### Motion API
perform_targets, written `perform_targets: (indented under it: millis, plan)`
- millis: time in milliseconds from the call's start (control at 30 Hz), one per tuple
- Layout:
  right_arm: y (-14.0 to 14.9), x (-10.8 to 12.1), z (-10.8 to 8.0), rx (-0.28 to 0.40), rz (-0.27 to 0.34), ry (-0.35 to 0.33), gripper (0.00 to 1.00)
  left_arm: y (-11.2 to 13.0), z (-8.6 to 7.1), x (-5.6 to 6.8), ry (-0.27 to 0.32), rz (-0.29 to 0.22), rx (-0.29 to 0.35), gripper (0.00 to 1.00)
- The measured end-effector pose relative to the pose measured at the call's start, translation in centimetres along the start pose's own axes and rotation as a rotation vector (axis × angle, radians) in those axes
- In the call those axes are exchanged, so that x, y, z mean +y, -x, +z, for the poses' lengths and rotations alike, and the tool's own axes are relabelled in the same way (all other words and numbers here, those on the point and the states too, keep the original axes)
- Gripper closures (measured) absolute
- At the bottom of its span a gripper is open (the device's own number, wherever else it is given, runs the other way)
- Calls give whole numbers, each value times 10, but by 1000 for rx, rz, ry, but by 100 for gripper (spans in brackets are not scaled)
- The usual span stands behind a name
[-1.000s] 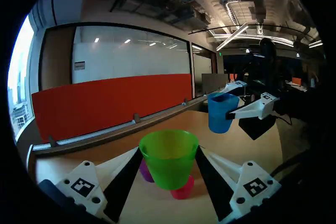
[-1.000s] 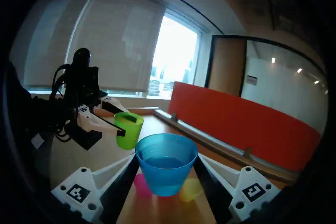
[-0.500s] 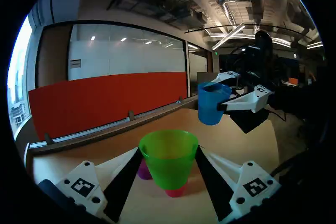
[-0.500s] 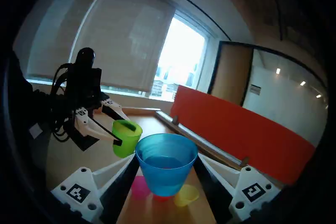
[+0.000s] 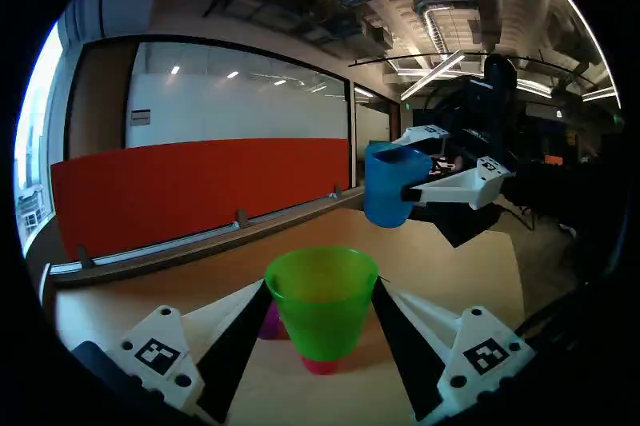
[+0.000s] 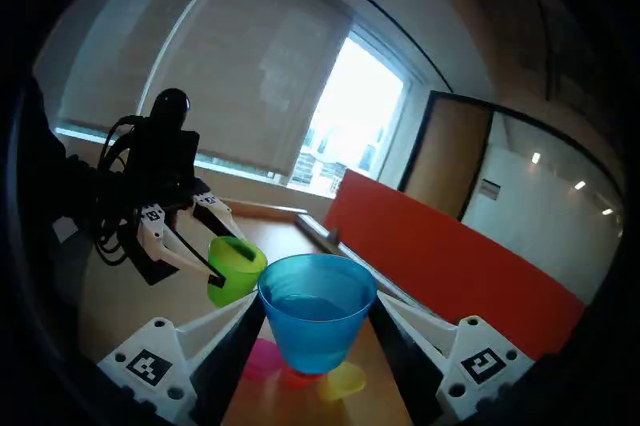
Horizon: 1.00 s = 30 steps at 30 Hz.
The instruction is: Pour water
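The blue cup (image 6: 318,334), with water in it, is clamped between the right gripper's (image 6: 318,302) fingers, held up above the desk (image 5: 448,258). Near it, the left gripper (image 5: 320,292) grasps the green cup (image 5: 322,322), also raised. Beneath them small pink (image 6: 262,358), red (image 6: 298,378) and yellow (image 6: 342,380) cups sit on the desk

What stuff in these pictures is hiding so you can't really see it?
- Left gripper view: the green cup covers most of the purple cup and the red cup behind it.
- Left gripper view: the blue cup shows mostly its side, so its own wall hides what is inside.
- Right gripper view: the green cup is too small to tell whether anything is inside.
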State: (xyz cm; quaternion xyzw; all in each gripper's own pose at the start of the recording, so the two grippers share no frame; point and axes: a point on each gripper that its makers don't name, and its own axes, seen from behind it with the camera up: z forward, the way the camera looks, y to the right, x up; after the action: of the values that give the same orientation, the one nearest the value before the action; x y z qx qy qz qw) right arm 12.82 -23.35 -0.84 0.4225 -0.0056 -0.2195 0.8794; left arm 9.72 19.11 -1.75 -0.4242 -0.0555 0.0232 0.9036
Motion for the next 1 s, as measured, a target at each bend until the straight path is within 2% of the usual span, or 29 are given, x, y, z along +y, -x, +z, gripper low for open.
perform_targets:
  millis: [367,1000]
  plan:
    - [-11,0,6,4,-77,-6,10,-1,3,16,37,11,7,13]
    - [-35,0,23,1,-241,-29,10,-2,4,26,72,0,18,13]
